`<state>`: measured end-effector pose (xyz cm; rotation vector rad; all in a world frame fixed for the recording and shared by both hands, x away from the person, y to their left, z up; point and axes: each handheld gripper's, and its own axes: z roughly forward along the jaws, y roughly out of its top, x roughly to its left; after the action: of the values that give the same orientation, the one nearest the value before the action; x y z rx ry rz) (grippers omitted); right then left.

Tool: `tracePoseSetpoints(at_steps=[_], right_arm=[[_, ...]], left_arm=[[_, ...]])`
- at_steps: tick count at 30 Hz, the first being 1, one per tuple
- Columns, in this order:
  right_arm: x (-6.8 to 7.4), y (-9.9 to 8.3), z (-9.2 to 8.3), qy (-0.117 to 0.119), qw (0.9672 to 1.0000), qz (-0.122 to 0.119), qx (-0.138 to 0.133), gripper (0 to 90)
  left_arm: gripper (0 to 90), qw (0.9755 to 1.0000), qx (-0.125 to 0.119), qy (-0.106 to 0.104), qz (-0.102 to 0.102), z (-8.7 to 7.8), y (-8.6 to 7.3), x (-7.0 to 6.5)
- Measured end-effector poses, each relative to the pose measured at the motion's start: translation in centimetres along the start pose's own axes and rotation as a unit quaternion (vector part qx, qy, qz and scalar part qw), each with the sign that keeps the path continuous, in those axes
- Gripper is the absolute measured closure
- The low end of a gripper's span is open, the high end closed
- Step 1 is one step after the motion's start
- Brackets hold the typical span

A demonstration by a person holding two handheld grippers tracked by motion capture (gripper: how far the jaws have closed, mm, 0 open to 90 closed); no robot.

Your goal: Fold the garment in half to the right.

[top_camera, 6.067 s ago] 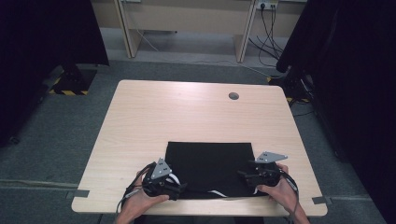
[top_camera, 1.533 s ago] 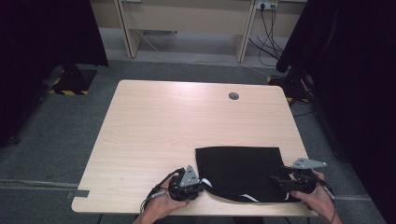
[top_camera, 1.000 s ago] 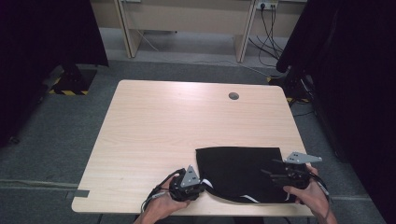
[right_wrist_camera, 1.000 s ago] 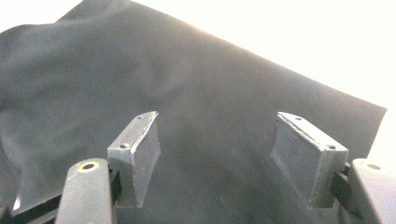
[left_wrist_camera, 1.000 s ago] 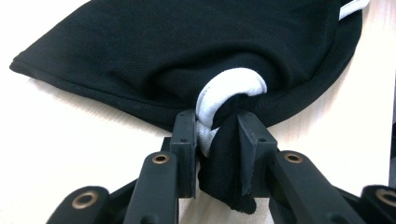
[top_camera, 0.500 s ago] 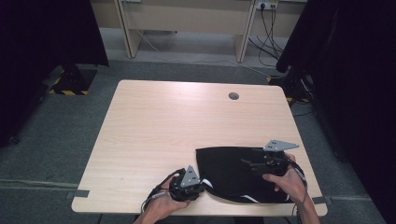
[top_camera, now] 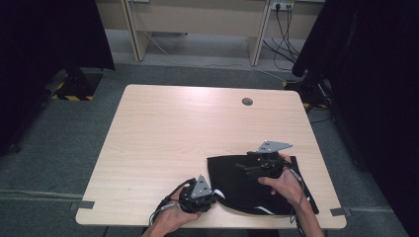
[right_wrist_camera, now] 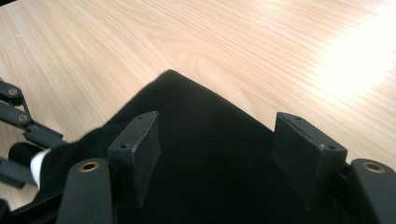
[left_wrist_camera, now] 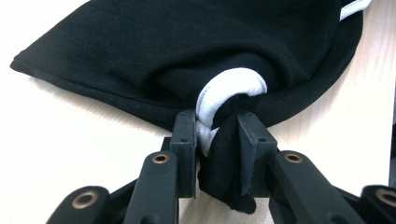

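My left gripper sits near the front edge of the table, and its jaws are clamped on a bunched fold of the black garment. From the left gripper view I see the grip plainly: a wad of black cloth and a loop of white cord pinched between my two black fingers, with a tail of fabric hanging down between them toward the camera. The garment spreads away from that pinch, lying flat on the pale wood (its hem makes a curved edge to the right of the pinch).

My right gripper hovers over the garment's far left part, near its corner, well apart from the left one. Its jaws stand wide, with nothing between them; in the right gripper view the black cloth lies below the two open fingers, and its pointed corner reaches out onto bare tabletop. At the left edge of that view I can make out my left gripper with a bit of white cord at it.

The garment rests on the front right part of the table, with white stripes showing near its front edge.
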<state>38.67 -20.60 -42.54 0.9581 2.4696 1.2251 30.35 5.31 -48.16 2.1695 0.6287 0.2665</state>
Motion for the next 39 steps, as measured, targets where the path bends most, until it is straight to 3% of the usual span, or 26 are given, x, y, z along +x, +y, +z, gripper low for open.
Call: tracePoseSetpoints(at_steps=[16,19,21,31,34,35,39], right_arm=[[1.2,3.0,5.3,0.02,0.9988,-0.022,0.038,35.3],[1.5,3.4,6.1,0.027,0.9985,-0.025,0.041,35.6],[1.8,3.7,6.7,0.031,0.9982,-0.028,0.043,35.7],[2.8,4.1,10.1,0.044,0.9953,-0.041,0.075,40.3],[2.9,4.1,10.7,0.049,0.9947,-0.04,0.081,43.8],[2.9,4.1,10.8,0.051,0.9942,-0.042,0.085,45.9],[2.6,3.7,11.3,0.055,0.9929,-0.046,0.095,61.1]], left_arm=[[70.2,1.0,-0.001,-0.003,0.0,0.0,0.0,0.0],[70.2,1.0,0.001,0.006,0.0,0.0,0.0,-0.1],[70.2,1.0,0.0,-0.004,-0.003,0.0,0.0,-0.1],[70.2,1.0,-0.001,0.001,-0.002,0.0,0.0,0.0],[70.2,1.0,0.0,0.0,-0.003,0.0,0.0,0.0],[70.3,1.0,-0.003,0.005,0.006,0.0,0.0,0.1],[70.9,1.0,-0.002,0.005,0.002,0.0,0.1,0.0]])
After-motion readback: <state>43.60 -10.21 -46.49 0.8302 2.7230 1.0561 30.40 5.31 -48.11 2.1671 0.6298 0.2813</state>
